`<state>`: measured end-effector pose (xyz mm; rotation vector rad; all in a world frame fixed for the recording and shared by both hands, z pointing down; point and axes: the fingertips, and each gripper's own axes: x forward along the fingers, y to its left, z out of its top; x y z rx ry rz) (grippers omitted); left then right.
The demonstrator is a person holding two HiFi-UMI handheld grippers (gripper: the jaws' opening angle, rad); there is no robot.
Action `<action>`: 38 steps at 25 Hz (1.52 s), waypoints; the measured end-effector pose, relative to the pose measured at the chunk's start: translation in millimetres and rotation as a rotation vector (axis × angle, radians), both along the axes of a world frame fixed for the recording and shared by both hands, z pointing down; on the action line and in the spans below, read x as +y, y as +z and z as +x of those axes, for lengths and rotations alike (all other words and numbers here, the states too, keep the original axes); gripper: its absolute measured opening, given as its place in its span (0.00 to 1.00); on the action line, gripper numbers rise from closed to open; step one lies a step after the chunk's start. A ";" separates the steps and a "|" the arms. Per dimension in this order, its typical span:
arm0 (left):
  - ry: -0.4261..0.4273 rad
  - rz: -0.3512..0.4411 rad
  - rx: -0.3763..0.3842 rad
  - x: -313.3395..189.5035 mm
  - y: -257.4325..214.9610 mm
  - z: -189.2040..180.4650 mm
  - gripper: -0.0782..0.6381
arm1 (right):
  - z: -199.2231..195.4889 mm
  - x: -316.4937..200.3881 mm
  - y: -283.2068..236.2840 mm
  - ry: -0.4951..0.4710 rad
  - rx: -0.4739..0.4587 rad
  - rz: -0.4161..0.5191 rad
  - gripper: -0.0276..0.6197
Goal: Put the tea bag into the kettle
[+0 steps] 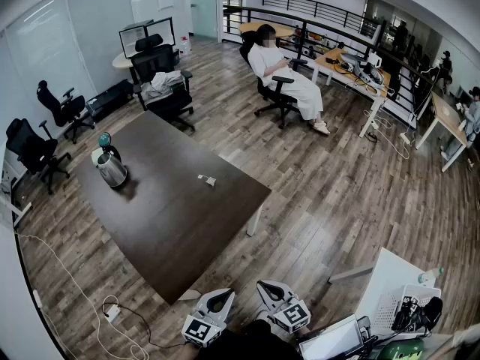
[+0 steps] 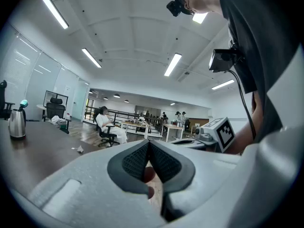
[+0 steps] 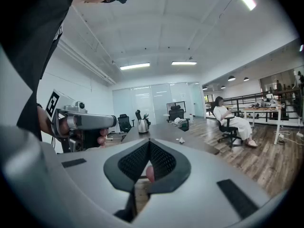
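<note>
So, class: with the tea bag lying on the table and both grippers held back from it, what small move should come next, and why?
Probably reach the right gripper forward toward the tea bag, opening it on the way. Its jaws are shut on nothing, the left gripper likewise, and the bag lies untouched on the table, apart from the kettle.

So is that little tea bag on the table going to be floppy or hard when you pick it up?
Probably floppy: the tea bag looks like a small crumpled white packet lying on the table. It is tiny beside the kettle, so it is likely very light and easy to nudge away. Lying low like that, it shouldn't roll.
</note>
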<state>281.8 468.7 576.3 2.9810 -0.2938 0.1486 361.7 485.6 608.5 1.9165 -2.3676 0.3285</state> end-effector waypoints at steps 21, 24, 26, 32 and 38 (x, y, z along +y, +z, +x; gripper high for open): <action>0.001 0.082 0.064 -40.4 -11.2 -72.8 0.09 | -75.1 -20.8 -13.7 -0.020 0.057 0.034 0.05; -0.002 0.070 0.085 -46.1 -12.1 -89.2 0.09 | -85.6 -25.5 -10.6 -0.018 0.087 0.019 0.05; -0.001 0.061 0.099 -46.2 -13.5 -100.3 0.09 | -91.4 -25.2 -11.2 -0.012 0.102 0.006 0.05; 0.004 0.083 0.143 -58.7 -18.2 -133.1 0.09 | -103.7 -43.5 -15.5 0.019 0.140 -0.011 0.05; -0.099 0.045 0.136 -94.2 -15.1 -171.4 0.09 | -117.6 -85.8 -29.7 0.059 0.156 0.048 0.05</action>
